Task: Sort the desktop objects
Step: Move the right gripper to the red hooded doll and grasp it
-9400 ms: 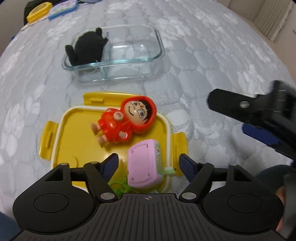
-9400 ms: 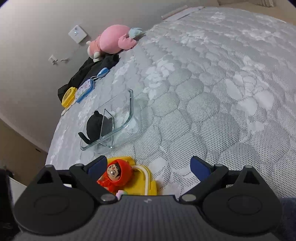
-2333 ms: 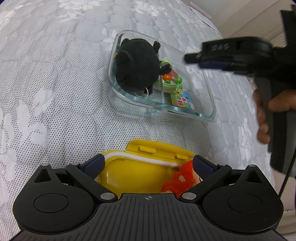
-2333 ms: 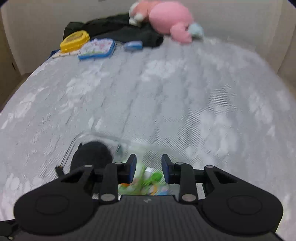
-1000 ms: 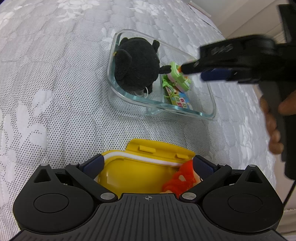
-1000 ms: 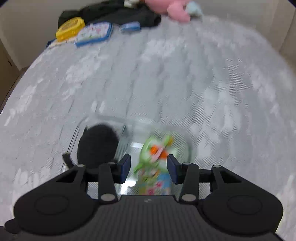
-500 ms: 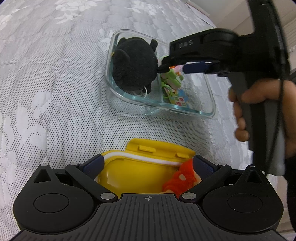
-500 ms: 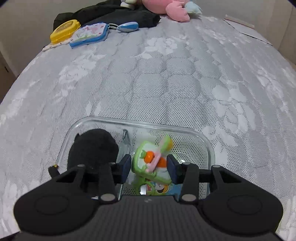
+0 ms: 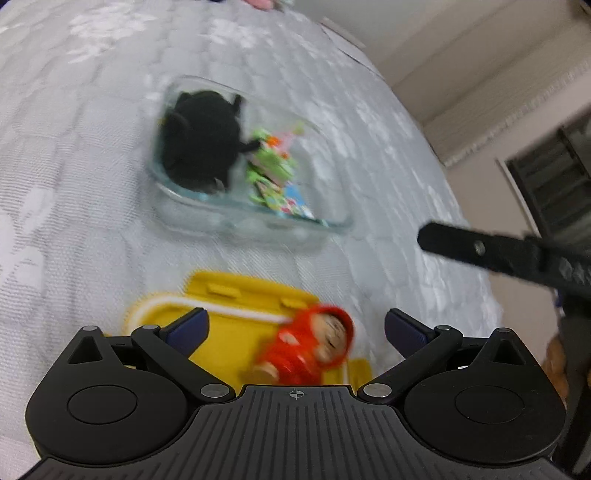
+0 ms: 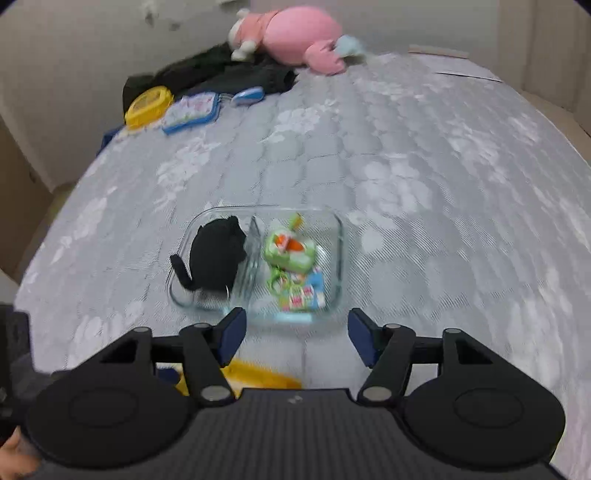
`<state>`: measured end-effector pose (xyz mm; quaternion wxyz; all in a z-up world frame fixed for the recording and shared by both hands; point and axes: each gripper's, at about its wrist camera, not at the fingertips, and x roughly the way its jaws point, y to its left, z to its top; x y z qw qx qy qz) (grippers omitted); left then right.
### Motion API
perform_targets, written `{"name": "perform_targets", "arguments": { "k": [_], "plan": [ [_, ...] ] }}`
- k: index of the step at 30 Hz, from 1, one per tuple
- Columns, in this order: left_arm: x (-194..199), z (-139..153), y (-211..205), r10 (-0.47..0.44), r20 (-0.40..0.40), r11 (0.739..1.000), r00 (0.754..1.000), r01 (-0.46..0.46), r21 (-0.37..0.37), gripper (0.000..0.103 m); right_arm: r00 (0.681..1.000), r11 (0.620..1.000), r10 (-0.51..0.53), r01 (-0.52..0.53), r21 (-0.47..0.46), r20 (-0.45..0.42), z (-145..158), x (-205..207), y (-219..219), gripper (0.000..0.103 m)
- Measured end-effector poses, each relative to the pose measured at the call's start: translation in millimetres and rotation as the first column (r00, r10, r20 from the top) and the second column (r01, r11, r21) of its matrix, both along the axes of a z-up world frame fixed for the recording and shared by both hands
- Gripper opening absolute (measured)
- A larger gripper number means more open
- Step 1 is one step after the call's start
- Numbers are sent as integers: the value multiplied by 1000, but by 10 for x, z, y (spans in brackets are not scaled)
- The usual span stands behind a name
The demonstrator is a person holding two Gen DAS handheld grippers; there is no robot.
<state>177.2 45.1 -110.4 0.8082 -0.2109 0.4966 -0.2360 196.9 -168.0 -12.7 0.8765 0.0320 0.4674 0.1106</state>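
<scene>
Left tongs: spread wide, holding nothing, low in the left wrist view, poised over the yellow lid.
Red hooded plastic doll: lying on the flat yellow plastic snap-lid, lower centre of the left wrist view, between the open fingers; blurred, so exact pose hard to read.
Risk at the doll: rounded, glossy body, likely to squirt out of a pinch across the hood; smooth lid beneath, likely to skid on the soft bed if pressed at an angle.
Right tongs: spread, empty, bottom centre of the right wrist view, just short of the near wall of the dish; also visible at the right edge of the left wrist view.
Risk between the tools: both close over the same small patch, so a clash probable if both reach together.
Clear rectangular glass dish with a divider: mid-frame on the grey quilted bed.
Black plush toy: in the left compartment, tail hanging over the rim; snag likely if brushed.
Green-and-pink toy case and small colourful card: in the right compartment.
Risk at the dish: already crowded, springy mattress under glass; hard drop could tip it or bounce pieces out.
Far end: pink plush toy at the top of the frame, well apart.
</scene>
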Motion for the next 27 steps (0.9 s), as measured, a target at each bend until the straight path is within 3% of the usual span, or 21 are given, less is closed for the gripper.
{"name": "perform_targets", "arguments": {
  "k": [5,9,12,14,17,20,24,27],
  "plan": [
    [-220,20,-306,-117,83,993,990,114,43,103,997,993,-75,77,93,-30,-132,-445,-309,71],
    [-388,19,-420,-143,68,977,987,129,172,103,992,977,-126,129,169,-31,-235,-623,-466,72],
    [-545,32,-435,-149,78,964,986,127,233,103,984,945,-137,165,284,-117,-397,-641,-515,72],
    [-697,95,-373,-143,112,957,983,108,271,103,981,941,-139,175,290,-139,-460,-620,-447,72],
    [-882,158,-223,-118,133,958,984,78,277,103,977,941,-144,185,282,-160,-540,-584,-325,68],
    [-997,118,-67,-79,96,970,992,55,235,103,972,942,-149,196,274,-182,-620,-548,-202,65],
    [-1001,124,11,-16,110,976,994,-9,219,103,965,942,-156,209,263,-210,-727,-500,-39,65],
    [-992,108,3,-20,102,975,995,-4,222,103,960,942,-161,219,254,-231,-807,-464,83,66]
  ]
}}
